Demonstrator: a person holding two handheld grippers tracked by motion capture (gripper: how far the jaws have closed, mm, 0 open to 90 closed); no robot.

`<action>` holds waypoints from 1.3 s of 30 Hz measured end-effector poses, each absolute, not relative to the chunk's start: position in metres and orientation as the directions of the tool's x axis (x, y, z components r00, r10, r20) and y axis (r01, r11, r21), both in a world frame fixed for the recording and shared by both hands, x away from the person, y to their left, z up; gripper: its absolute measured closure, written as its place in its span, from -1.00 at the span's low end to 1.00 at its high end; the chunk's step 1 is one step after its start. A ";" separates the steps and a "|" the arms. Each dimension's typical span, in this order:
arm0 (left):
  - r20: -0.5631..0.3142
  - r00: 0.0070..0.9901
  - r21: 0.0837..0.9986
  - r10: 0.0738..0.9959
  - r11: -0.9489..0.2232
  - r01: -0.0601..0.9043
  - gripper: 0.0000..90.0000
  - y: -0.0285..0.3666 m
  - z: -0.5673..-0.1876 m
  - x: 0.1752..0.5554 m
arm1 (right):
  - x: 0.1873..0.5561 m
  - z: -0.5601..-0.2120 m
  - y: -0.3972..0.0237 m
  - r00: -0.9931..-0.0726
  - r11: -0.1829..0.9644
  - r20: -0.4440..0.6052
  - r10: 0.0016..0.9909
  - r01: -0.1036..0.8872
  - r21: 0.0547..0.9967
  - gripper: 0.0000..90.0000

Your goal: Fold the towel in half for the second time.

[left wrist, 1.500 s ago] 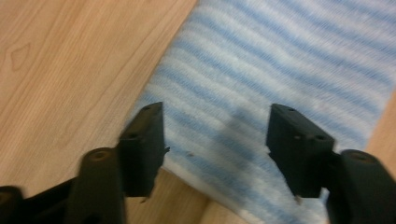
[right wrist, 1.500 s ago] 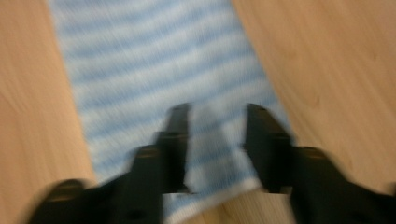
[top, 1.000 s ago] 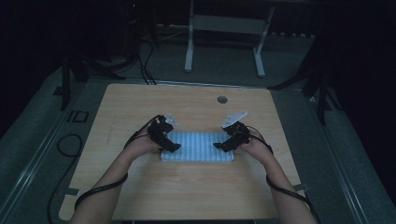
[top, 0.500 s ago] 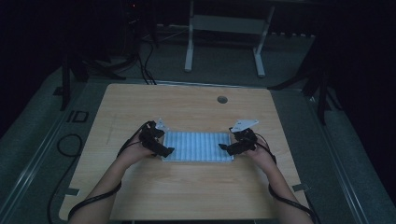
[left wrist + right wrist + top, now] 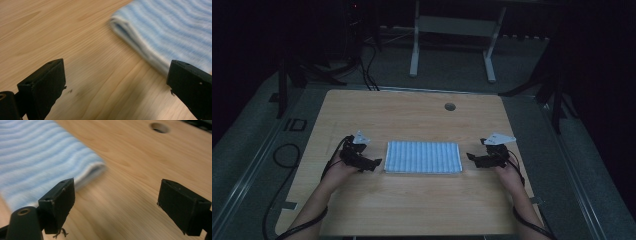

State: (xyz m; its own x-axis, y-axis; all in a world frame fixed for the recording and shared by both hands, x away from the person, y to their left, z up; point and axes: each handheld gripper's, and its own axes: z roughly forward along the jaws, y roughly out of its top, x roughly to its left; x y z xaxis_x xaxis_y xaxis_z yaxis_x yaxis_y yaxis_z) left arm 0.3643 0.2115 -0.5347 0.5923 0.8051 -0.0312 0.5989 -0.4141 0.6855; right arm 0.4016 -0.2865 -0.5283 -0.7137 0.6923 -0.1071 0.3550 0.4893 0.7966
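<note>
Dim room around a wooden table (image 5: pixel 412 200), folded blue-striped cloth (image 5: pixel 423 157) flat between both grippers, forearms angled inward from below, left gripper (image 5: pixel 373 163) jaws spread wide just beside its left edge, right gripper (image 5: pixel 471 157) likewise spread, apart from its right edge.

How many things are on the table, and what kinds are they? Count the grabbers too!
Striped cloths: 1, the folded blue-and-white cloth
Grippers: 2, the left gripper and the right gripper, both open and apart from the cloth
Round holes in the table: 1, the hole
Total: 4
</note>
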 end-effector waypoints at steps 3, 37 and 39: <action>-0.036 0.568 0.690 0.822 -0.391 0.609 -0.94 0.223 -0.538 0.359 | 0.398 -0.528 -0.300 -0.685 0.465 -0.109 0.720 0.360 0.809 -0.69; -0.076 0.271 0.798 0.960 -0.105 0.594 -0.94 0.297 -0.559 0.311 | 0.350 -0.549 -0.388 -0.328 0.127 0.020 0.945 0.422 0.897 -0.69; -0.096 0.253 0.807 0.963 -0.073 0.587 -0.94 0.299 -0.559 0.309 | 0.348 -0.548 -0.391 -0.304 0.103 0.029 0.952 0.410 0.906 -0.69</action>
State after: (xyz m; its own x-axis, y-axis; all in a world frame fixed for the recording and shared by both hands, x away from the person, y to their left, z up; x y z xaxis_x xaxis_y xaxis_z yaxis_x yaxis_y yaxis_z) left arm 0.3086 0.2992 -0.5594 0.2528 0.9627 -0.0964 0.5866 -0.0733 0.8065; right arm 0.3479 -0.3907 -0.5480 -0.3042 0.9522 0.0290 0.4099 0.1034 0.9062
